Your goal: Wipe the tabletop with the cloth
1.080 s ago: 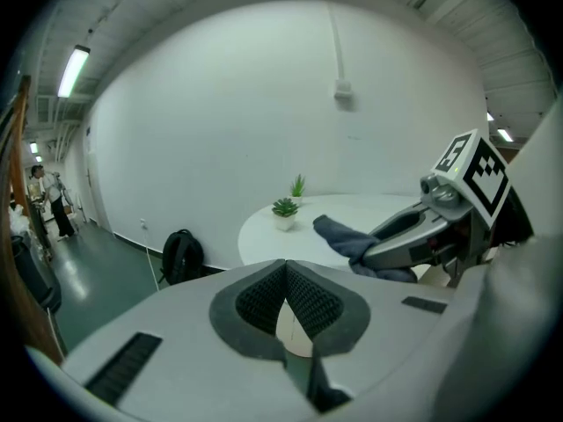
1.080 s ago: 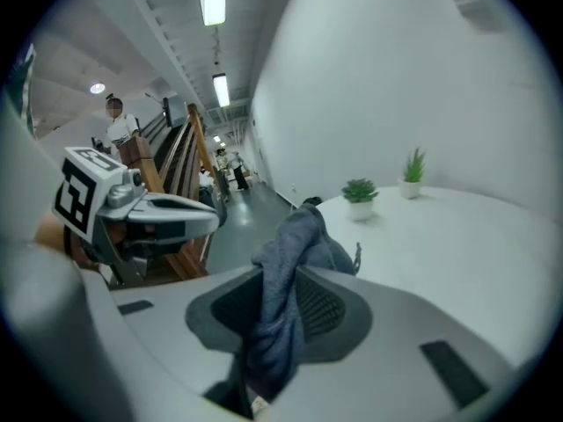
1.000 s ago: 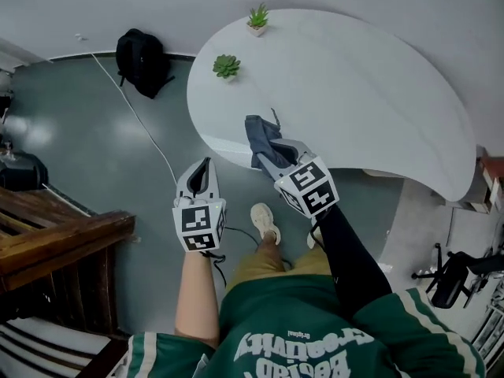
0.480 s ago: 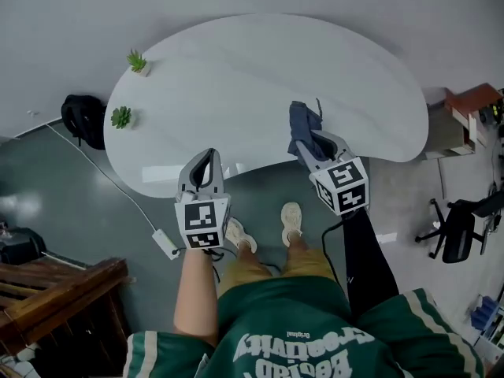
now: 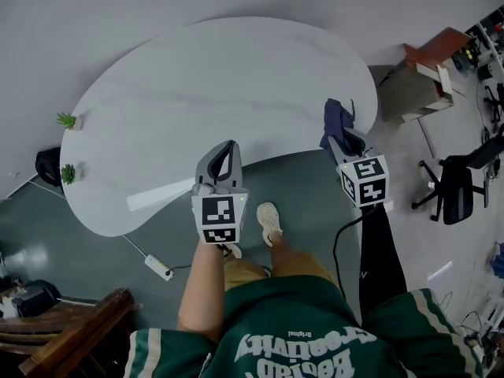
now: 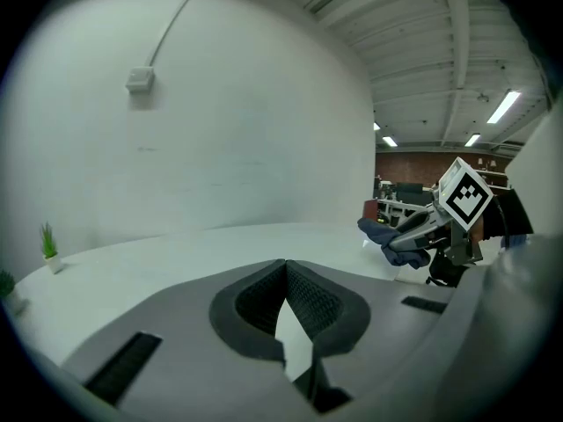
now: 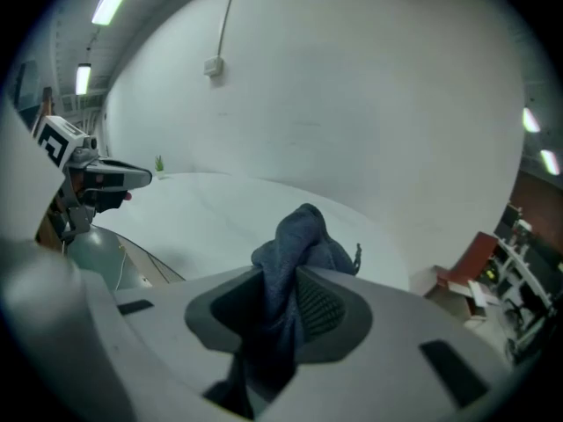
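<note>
**A:** So, where is the cloth (image 5: 339, 121) right now?

**B:** It's clamped in the right tongs (image 5: 343, 138), bunched into a wad that sticks up past the tips. It's at the right end of the surface (image 5: 220, 77), by the near edge. I cannot tell whether it touches the top.

**A:** And the left tongs (image 5: 227, 150)?

**B:** Pressed together on nothing, held over the near edge around the middle.

**A:** What worries you?

**B:** Mostly the grip. Only a narrow fold seems to be pinched, so I judge that dragging it across the top could tug it loose. Bunched like that, it would also wipe just a thin stripe and leave patches untouched.

**A:** Anything else?

**B:** If the wad rides too high, the hard tips could scrape the top instead of the fabric. And this close to the rim, a stroke may slide off the edge altogether.

**A:** What about the other end?

**B:** Two small plants (image 5: 66, 121) stand by the left edge, and a long sweep that way could knock one over. Down on the floor, a power strip (image 5: 158, 267) and its cord lie near the person's shoe (image 5: 269, 220). That's easy to trip on while walking round.
</note>
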Demonstrator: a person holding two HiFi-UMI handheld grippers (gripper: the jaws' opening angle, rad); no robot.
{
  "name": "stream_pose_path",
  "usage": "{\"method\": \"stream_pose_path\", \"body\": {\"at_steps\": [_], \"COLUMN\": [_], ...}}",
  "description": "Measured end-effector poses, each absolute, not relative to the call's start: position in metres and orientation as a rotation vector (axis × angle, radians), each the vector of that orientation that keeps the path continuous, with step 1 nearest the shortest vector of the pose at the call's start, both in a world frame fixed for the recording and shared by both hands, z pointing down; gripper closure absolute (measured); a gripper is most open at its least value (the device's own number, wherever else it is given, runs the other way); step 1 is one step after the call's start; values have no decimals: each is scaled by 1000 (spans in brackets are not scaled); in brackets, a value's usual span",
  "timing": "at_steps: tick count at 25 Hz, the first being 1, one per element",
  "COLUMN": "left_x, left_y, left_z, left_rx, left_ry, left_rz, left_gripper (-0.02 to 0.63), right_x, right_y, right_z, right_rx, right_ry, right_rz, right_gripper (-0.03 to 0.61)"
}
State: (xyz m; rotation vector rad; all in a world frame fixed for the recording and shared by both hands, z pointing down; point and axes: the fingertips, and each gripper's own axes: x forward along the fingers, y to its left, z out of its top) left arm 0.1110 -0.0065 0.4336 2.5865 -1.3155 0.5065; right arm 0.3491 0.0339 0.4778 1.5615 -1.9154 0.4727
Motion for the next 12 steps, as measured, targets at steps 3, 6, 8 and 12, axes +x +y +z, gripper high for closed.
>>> {"method": "stream_pose_path", "body": {"at_steps": [3, 6, 8, 12], "left_x": [160, 186, 192, 186], "left_y": [3, 10, 13, 18], "left_z": [439, 442, 446, 456], "left_rx": [2633, 2647, 2642, 2613], "left_ry": [-1229, -1200, -1208, -1243], "left_rz": [535, 564, 590, 652], "left_gripper": [614, 614, 614, 614], "right_x": [403, 434, 442, 436], "right_y": [55, 71, 78, 85], "right_z": [491, 513, 528, 558], "right_rx": [1593, 1554, 1517, 1447], "right_ry": [-1828, -1757, -1736, -1750], "right_rz": [517, 542, 565, 639], "right_gripper": [469, 469, 469, 471]}}
